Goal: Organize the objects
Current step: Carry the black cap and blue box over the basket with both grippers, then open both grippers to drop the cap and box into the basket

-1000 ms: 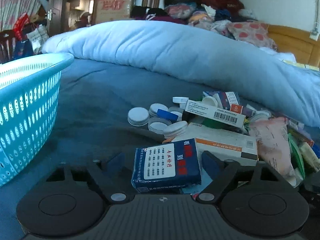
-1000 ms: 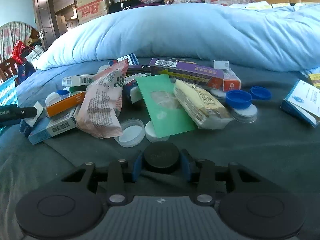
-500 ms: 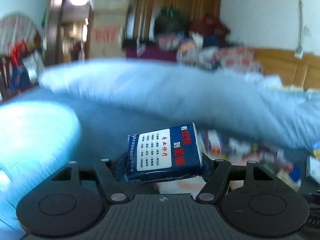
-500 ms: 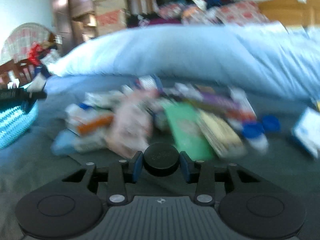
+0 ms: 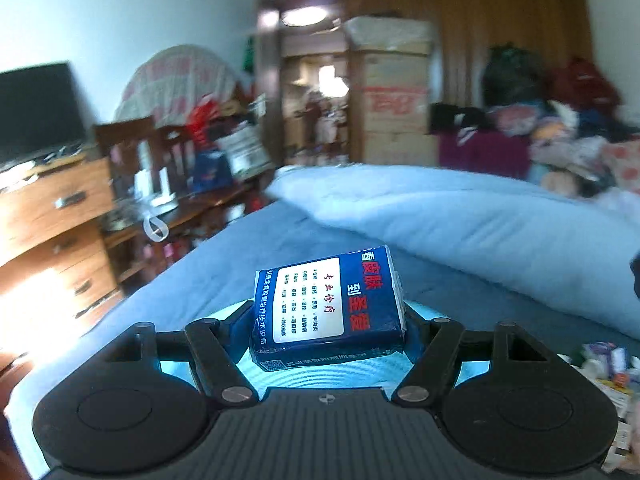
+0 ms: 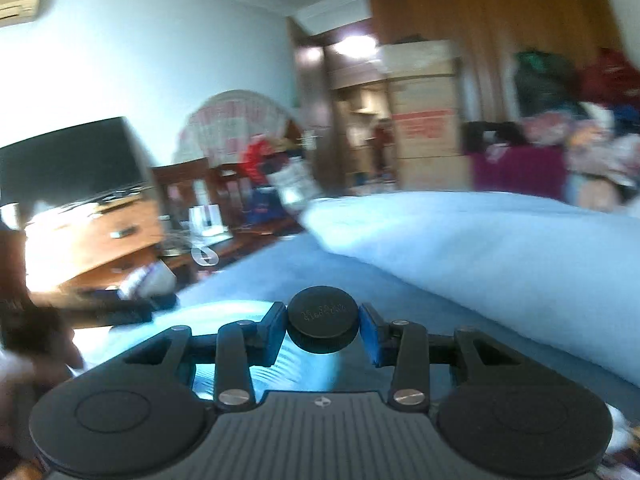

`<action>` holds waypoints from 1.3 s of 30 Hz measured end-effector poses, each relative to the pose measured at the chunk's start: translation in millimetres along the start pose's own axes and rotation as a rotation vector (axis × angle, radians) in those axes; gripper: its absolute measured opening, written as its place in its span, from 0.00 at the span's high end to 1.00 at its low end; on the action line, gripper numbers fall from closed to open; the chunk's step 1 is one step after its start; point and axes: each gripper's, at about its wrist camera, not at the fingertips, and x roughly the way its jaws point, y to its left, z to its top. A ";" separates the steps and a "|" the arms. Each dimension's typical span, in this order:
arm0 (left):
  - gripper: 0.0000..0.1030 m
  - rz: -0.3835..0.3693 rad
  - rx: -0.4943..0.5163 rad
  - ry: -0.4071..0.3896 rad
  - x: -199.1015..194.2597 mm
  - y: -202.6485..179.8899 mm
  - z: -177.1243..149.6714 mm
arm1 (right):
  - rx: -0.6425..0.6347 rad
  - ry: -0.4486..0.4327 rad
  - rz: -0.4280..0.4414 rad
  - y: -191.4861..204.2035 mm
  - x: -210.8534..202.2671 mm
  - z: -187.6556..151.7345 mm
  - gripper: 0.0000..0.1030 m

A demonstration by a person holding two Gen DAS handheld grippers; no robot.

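Observation:
My left gripper (image 5: 328, 320) is shut on a blue tissue pack (image 5: 328, 304) with a white label and red characters, held in the air above the turquoise basket (image 5: 320, 372), which shows just below the jaws. My right gripper (image 6: 323, 330) is shut on a round black cap (image 6: 323, 325), also lifted, with the turquoise basket (image 6: 224, 316) below and to its left. Only a strip of each basket view shows behind the gripper bodies.
A light blue duvet (image 5: 480, 224) lies across the bed to the right. A few of the loose packets (image 5: 604, 364) show at the right edge. A wooden dresser (image 5: 52, 216) with a TV and cluttered furniture stand left of the bed.
Both grippers lifted their objects off the bed and swung left, away from the pile, to above the basket. The pile has left both views.

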 end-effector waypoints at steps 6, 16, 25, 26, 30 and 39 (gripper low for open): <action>0.31 0.016 -0.072 0.059 11.9 44.2 6.4 | -0.039 0.061 0.088 57.2 48.8 32.8 0.59; 0.31 0.004 -0.096 0.068 25.4 57.9 4.1 | -0.083 0.118 0.110 105.8 84.3 47.8 0.59; 0.32 -0.001 -0.094 0.068 27.2 57.0 5.5 | -0.089 0.127 0.107 110.7 99.1 44.4 0.59; 0.32 -0.002 -0.094 0.068 27.5 57.0 5.4 | -0.089 0.128 0.106 110.9 100.2 43.9 0.59; 0.32 -0.003 -0.094 0.070 28.7 57.7 4.7 | -0.086 0.132 0.107 107.1 103.1 38.7 0.59; 0.32 -0.004 -0.095 0.071 32.6 62.2 2.3 | -0.088 0.134 0.106 104.1 106.4 36.2 0.59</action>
